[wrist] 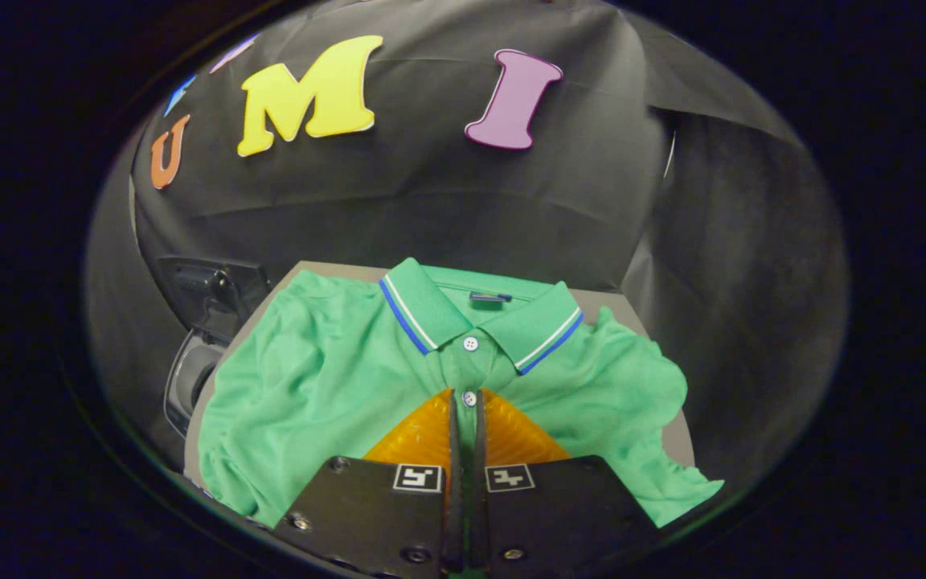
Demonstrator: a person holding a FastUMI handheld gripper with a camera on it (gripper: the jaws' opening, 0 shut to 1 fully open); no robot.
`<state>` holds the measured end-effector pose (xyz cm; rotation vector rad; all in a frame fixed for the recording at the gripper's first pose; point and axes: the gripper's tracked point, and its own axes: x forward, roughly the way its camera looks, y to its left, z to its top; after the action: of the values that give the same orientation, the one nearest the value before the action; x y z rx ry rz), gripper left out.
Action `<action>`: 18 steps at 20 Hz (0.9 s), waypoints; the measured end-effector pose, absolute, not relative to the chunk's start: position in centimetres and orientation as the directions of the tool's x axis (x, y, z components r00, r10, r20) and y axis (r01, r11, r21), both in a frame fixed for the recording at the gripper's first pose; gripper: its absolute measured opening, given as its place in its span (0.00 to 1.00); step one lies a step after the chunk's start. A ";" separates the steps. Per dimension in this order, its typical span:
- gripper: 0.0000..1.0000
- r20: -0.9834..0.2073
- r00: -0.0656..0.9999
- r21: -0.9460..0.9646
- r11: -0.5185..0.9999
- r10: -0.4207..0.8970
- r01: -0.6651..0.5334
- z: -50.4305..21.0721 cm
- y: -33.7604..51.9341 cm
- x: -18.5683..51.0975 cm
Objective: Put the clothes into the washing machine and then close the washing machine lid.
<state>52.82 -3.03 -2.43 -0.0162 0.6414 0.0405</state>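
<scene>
Between tool (467,406) fingers: green polo shirt (326,378) placket, pinched.

The gripper (468,402) points toward 12 o'clock, its two fingers (423,438) drawn almost together with a thin slit left between them. A narrow strip of the green shirt (310,378) sits pinched in that slit, pressed from both sides.
</scene>
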 end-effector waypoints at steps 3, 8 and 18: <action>0.05 -0.579 0.812 0.107 0.994 0.071 -0.011 -2.1 -2.7 52.0; 0.04 -0.509 0.855 0.194 0.981 0.098 0.003 0.5 -1.3 49.4; 0.04 -0.309 0.933 0.303 0.949 0.186 -0.089 9.5 4.4 45.0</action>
<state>45.04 4.38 9.47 0.2894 0.3419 0.1426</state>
